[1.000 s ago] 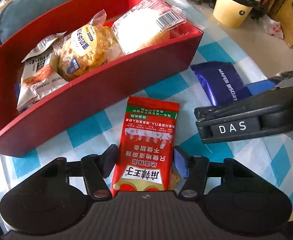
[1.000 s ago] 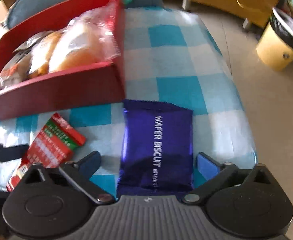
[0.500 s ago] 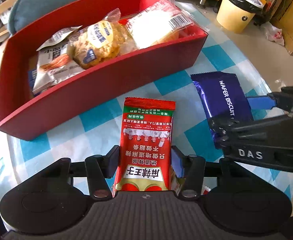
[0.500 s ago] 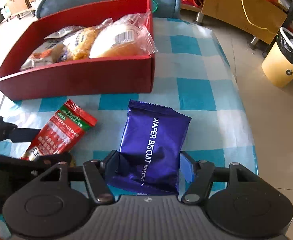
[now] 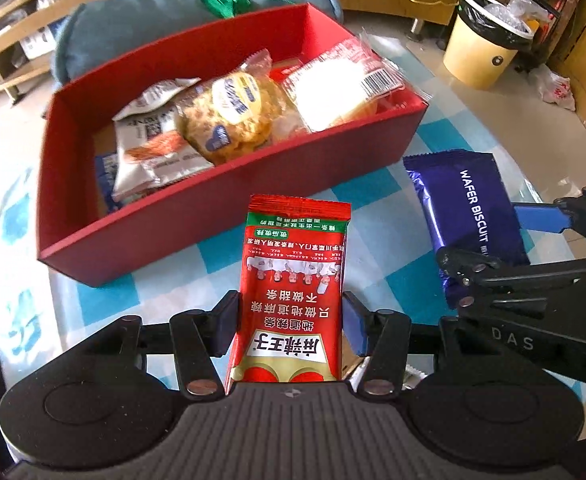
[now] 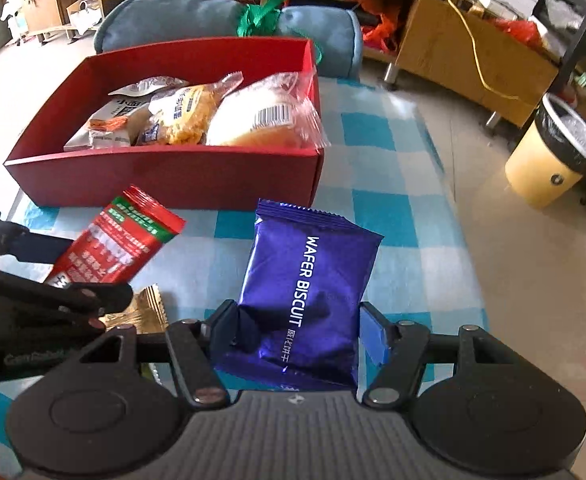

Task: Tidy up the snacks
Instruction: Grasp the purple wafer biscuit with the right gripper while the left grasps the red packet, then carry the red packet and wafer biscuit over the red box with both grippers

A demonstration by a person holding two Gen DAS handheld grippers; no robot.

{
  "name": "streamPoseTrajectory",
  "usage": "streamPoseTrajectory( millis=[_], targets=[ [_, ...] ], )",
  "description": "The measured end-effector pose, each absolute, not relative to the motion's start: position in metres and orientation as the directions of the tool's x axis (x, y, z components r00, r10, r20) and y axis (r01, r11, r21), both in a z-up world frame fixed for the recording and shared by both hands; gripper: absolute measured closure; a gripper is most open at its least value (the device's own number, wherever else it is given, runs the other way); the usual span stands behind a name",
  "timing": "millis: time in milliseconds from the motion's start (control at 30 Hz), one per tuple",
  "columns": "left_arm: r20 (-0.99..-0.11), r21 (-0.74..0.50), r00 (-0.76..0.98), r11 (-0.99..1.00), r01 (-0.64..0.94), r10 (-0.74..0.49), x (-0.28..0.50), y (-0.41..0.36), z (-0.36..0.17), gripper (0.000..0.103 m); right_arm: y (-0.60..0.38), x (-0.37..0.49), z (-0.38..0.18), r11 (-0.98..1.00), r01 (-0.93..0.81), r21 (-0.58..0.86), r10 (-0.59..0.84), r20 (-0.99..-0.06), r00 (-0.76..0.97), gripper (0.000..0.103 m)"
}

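Observation:
My left gripper (image 5: 291,326) is shut on a red snack packet (image 5: 293,280) and holds it above the checked cloth, in front of the red box (image 5: 221,216). My right gripper (image 6: 297,332) is shut on a purple wafer biscuit packet (image 6: 305,280), also lifted. The red packet (image 6: 113,240) and the left gripper (image 6: 33,300) show at the left of the right wrist view; the purple packet (image 5: 469,208) and the right gripper (image 5: 533,268) show at the right of the left wrist view. The red box (image 6: 165,176) holds a bun, a yellow cake and a silver packet.
A gold wrapper (image 6: 145,312) lies on the blue-and-white checked cloth (image 6: 393,208) below the left gripper. A blue cushion (image 6: 197,20) lies behind the box. A yellow bin (image 6: 553,164) stands on the floor at the right, past the table edge.
Both grippers closed on their packets and lifted them off the cloth. The views rose and pulled back, so the box interior shows more.

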State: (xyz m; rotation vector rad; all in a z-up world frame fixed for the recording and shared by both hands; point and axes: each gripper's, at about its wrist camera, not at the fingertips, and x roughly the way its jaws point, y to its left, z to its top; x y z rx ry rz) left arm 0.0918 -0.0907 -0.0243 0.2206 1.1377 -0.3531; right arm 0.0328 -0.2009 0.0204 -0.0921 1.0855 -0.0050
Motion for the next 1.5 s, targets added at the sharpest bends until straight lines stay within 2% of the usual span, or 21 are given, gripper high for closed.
streamPoseTrajectory(
  millis=[567, 967, 1500],
  targets=[
    [-0.851, 0.021, 0.504, 0.95, 0.311, -0.146, 0.086, -0.067, 0.023, 0.042, -0.182, 0.037, 0.06, 0.996, -0.063, -0.057, -0.011, -0.823, 0.568, 0.041],
    [-0.819, 0.041, 0.563, 0.967, 0.252, -0.112, 0.107, -0.061, 0.036, 0.042, -0.17, 0.062, 0.082, 0.993, -0.065, -0.103, -0.038, -0.767, 0.641, 0.041],
    [-0.803, 0.04, 0.591, 0.982, 0.185, -0.079, 0.151, -0.061, 0.043, 0.042, -0.175, 0.113, 0.088, 0.998, -0.049, -0.045, -0.002, -0.756, 0.655, 0.041]
  ],
)
